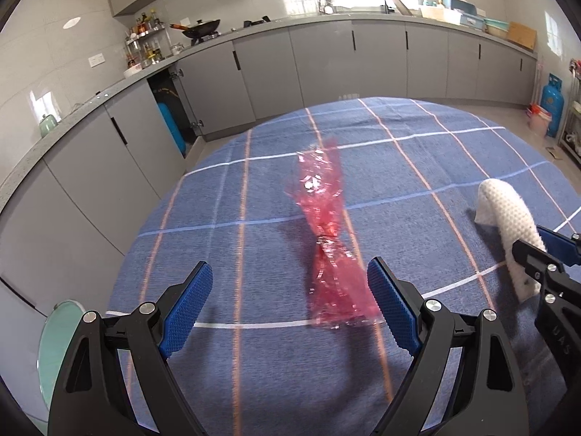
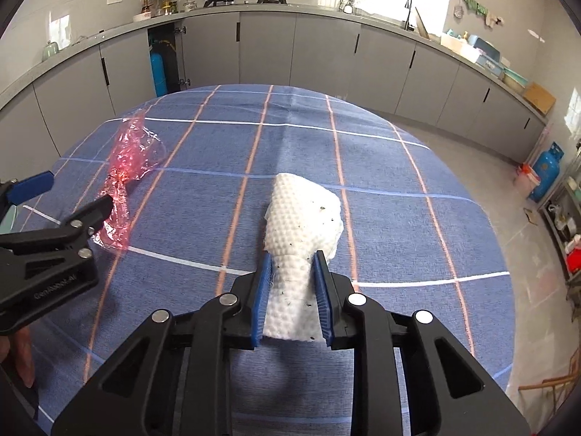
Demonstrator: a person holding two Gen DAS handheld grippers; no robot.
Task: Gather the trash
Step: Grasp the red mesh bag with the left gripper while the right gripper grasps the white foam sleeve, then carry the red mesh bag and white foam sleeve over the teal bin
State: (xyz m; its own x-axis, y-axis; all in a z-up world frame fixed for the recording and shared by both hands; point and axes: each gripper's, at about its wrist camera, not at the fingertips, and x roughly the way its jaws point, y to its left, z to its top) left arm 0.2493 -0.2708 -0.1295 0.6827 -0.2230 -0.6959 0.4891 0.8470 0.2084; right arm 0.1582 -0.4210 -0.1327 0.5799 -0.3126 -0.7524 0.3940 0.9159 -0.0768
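Centrally, the right gripper (image 2: pixel 291 290) pinches the near end of a speckled white paper towel (image 2: pixel 303 218), whose long axis runs toward twelve o'clock on the blue checked surface (image 2: pixel 399 218). Off at nine o'clock, the left gripper (image 1: pixel 290 312) stands wide and empty; a crumpled red plastic wrapper (image 1: pixel 326 232) lies lengthwise between its fingers, near end by the right pad, untouched.

On the table (image 2: pixel 399 181), the wrapper (image 2: pixel 123 178) lies left of the paper towel (image 2: pixel 305 218).
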